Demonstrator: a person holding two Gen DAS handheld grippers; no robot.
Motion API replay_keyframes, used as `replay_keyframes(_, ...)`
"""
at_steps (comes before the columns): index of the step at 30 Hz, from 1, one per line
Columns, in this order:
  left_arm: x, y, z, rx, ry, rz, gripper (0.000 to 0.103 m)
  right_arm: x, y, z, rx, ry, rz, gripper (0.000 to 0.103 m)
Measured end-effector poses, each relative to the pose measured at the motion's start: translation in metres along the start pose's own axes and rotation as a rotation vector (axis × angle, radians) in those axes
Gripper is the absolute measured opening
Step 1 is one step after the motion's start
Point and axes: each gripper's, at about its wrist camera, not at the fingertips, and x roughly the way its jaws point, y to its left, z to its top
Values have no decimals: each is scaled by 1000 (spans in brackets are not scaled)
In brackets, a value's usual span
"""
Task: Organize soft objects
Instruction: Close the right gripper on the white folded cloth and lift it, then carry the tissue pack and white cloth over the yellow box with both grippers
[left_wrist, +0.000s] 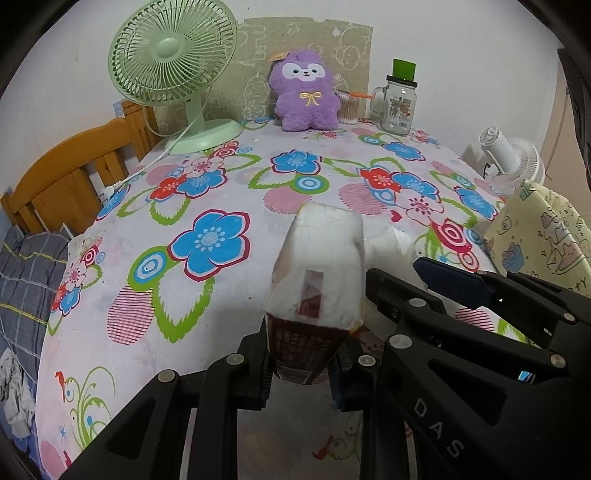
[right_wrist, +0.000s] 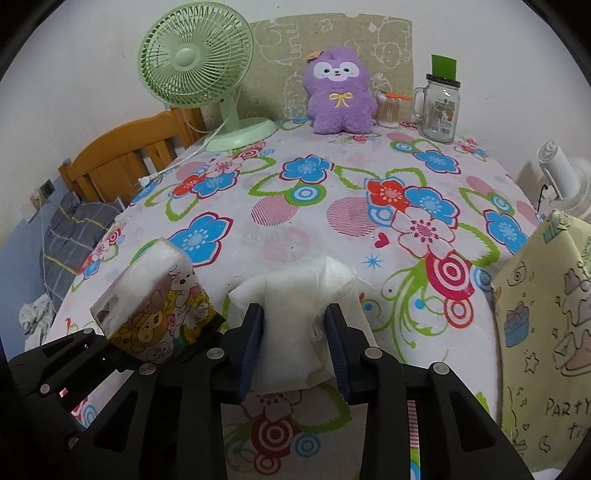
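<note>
My left gripper (left_wrist: 303, 365) is shut on a tissue pack (left_wrist: 317, 273) with a cartoon-printed wrapper, held a little above the flowered tablecloth (left_wrist: 207, 302). The same tissue pack (right_wrist: 159, 306) shows at the left of the right wrist view. My right gripper (right_wrist: 293, 343) is shut on a white soft wad of folded tissue (right_wrist: 291, 314), its blue pads (right_wrist: 255, 339) pressing into both sides. That white wad (left_wrist: 391, 243) peeks out beside the pack in the left wrist view, just beyond the right gripper's blue pad. A purple plush toy (left_wrist: 306, 92) sits upright at the table's far edge.
A green desk fan (left_wrist: 173, 70) stands at the back left, its cord trailing off the table. A glass mug jar (left_wrist: 399, 103) and a cotton swab holder (left_wrist: 348, 107) stand right of the plush. A cream cartoon-printed bag (right_wrist: 543, 325) and a white fan (right_wrist: 561, 177) are on the right. A wooden bed frame (left_wrist: 70, 173) is left.
</note>
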Motion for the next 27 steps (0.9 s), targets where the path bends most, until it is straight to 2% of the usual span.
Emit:
replay_keyframes(11,-24,-14,-5,17,-42,-7,24,-30,-5,-6,6,-44,-12,36)
replay_keyframes(16,-34,-19,-7,20,-60,-12,24,-45,-7,-10,5,-65,-13,28)
replay_keyframes(17,-36,-20,-8,20,-63,-10,24,-47,-7,-11,3,-67,-9,22)
replay_keyframes(27,-54,-27,-14,28,-90,-18,24,-68,-8,-19,3,-92,-11,19)
